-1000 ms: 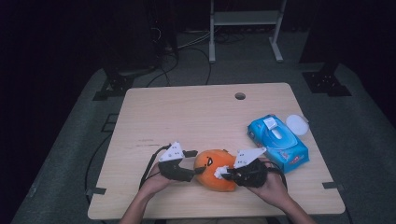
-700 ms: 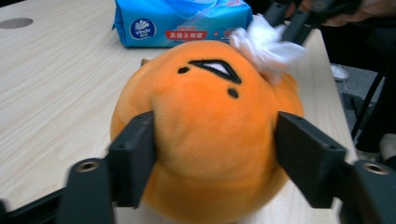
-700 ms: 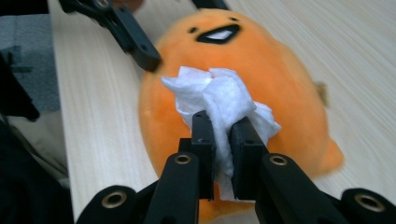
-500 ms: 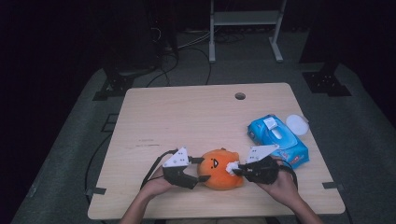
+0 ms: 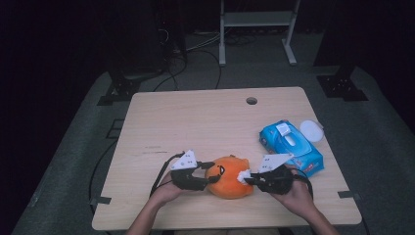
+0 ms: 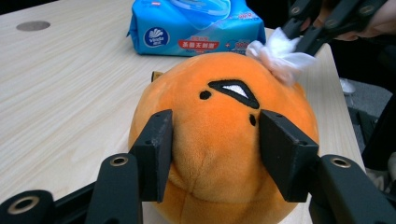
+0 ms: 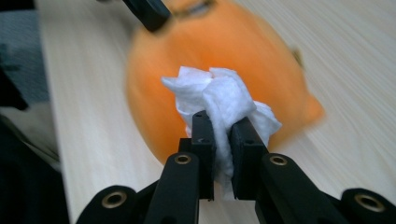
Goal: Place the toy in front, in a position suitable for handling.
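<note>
Near the table's front edge, the orange plush (image 5: 229,176) is squeezed by the left claw (image 6: 212,140), whose jaws have just been closing. A white tissue (image 7: 219,100) is pinched by the right claw (image 7: 223,123), against the plush's far side.

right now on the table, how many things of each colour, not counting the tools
orange: 1, the plush toy
blue: 1, the wet wipes pack
white: 2, the crumpled wipe and the round lid
total: 4
</note>
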`<state>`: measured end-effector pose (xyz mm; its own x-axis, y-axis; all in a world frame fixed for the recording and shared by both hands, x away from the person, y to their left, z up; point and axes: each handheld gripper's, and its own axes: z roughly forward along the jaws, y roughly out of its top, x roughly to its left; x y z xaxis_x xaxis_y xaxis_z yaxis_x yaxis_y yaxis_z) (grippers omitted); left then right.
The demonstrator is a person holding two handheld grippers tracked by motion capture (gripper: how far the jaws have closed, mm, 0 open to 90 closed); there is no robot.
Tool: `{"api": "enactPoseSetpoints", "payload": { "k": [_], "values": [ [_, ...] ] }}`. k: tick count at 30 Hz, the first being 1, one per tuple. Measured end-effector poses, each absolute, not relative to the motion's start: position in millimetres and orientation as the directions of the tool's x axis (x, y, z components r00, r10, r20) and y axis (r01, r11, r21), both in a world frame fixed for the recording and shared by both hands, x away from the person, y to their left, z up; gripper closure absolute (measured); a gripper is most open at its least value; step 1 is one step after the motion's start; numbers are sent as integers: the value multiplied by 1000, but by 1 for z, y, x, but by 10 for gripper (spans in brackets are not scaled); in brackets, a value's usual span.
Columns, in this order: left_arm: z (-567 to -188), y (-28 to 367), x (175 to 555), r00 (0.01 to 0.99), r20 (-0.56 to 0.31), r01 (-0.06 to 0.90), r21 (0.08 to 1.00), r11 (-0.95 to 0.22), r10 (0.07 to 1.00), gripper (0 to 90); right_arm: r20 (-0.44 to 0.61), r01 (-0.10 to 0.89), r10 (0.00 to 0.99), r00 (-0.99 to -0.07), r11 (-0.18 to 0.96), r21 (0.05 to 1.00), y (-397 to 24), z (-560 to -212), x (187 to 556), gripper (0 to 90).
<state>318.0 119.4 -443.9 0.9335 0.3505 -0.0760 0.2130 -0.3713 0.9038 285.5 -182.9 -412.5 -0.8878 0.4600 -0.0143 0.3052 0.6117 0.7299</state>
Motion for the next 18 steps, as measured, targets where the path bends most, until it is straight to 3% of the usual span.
{"api": "enactPoseSetpoints", "payload": {
  "k": [4,8,12,18],
  "values": [
    [-447,120,320,921,-99,240,906,-349,376,448,6,350,496,-869,605,715,-198,-418,289,812],
    [-447,114,320,907,-100,249,910,-332,408,441,12,278,408,-913,600,750,-177,-408,274,811],
    [-447,113,319,903,-92,248,909,-335,420,427,-72,205,361,-930,671,712,-157,-410,267,811],
    [-445,115,319,921,-105,241,909,-339,375,362,-26,318,476,-879,626,712,-193,-415,283,812]
  ]
}}
